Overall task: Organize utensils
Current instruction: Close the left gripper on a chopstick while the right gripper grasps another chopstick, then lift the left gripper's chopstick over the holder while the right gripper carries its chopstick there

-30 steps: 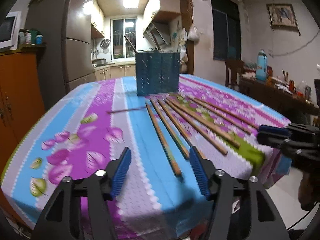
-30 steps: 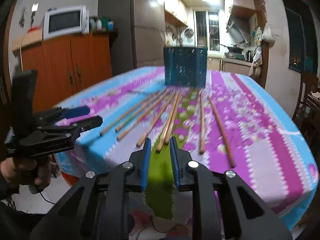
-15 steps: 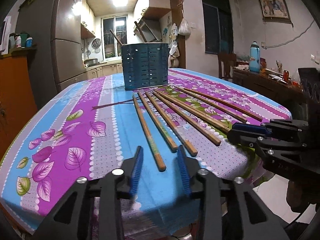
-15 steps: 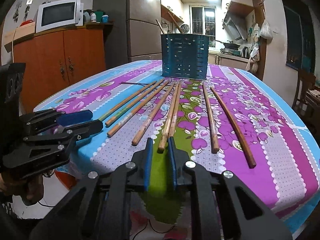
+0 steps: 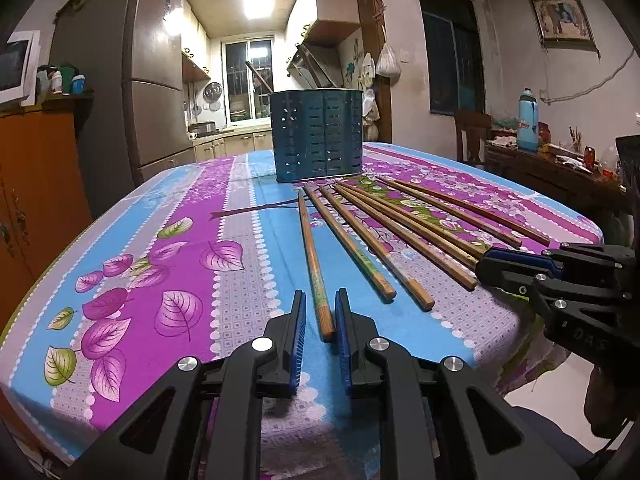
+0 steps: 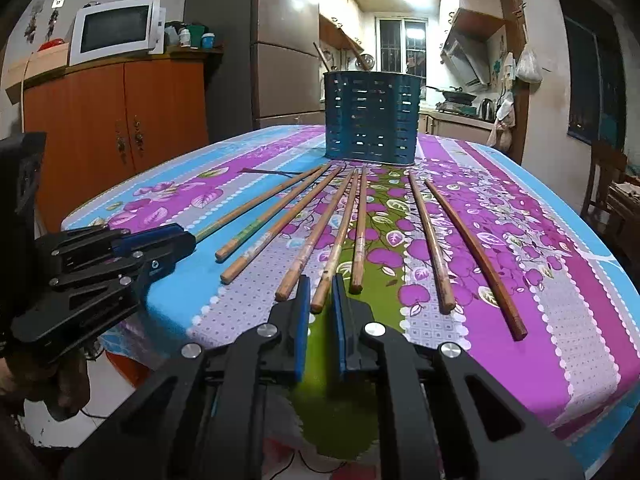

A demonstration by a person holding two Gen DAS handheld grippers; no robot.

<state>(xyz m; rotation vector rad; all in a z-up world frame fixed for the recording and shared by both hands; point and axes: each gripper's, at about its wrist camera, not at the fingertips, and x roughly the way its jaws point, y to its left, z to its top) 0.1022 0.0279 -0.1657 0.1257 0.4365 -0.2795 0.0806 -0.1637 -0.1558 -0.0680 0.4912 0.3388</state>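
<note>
- The tablecloth (image 5: 168,264) on the bench has stripes of sky blue, purple and grey-lilac, with printed purple and green leaves and rows of white dots.
- One stripe (image 6: 380,216) is olive green with purple leaves.
- The chopsticks (image 6: 336,240) are light brown wood; the rightmost chopstick (image 6: 476,248) is darker, red-brown.
- The utensil holder (image 5: 318,136) is dark teal with rows of small slots.
- Both grippers, left (image 5: 321,316) and right (image 6: 321,300), are black with blue pads.
- The cabinet (image 6: 116,128) is orange-brown.

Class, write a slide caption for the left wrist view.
Left gripper straddles the nearest chopstick on the tablecloth; blue holder behind.
</note>
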